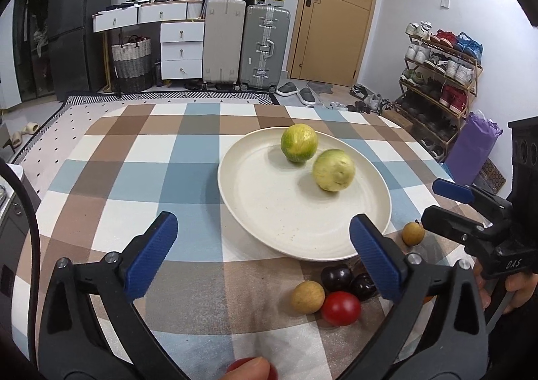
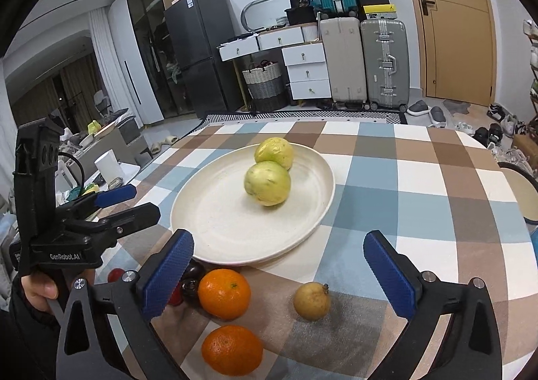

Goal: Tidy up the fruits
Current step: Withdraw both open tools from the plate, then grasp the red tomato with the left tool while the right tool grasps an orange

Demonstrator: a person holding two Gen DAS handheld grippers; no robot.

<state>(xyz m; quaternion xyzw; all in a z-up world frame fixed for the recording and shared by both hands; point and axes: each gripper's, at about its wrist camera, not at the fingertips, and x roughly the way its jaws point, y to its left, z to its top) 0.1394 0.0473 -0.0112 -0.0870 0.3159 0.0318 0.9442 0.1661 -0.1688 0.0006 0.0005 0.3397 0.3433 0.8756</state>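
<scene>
A cream plate (image 1: 269, 212) on the checked tablecloth holds two green guavas (image 1: 299, 142) (image 1: 333, 170). My left gripper (image 1: 262, 225) stands open over the plate's near rim, gripping nothing. Near the rim lie two tan longans (image 1: 307, 297) (image 1: 412, 233), dark cherries (image 1: 336, 276) and a red tomato (image 1: 340, 308). The right wrist view shows the plate (image 2: 218, 222), two oranges (image 2: 224, 293) (image 2: 232, 349) and a longan (image 2: 311, 300). My right gripper (image 2: 277, 240) is open and empty above them. Each gripper shows at the edge of the other's view.
The table's far half is bare checked cloth (image 1: 151, 151). Beyond it stand suitcases (image 1: 242, 47), white drawers (image 1: 181, 50), a woven basket (image 1: 131, 59), a shoe rack (image 1: 440, 77) and a wooden door (image 1: 336, 10). A fingertip over something red (image 1: 252, 368) shows at the bottom edge.
</scene>
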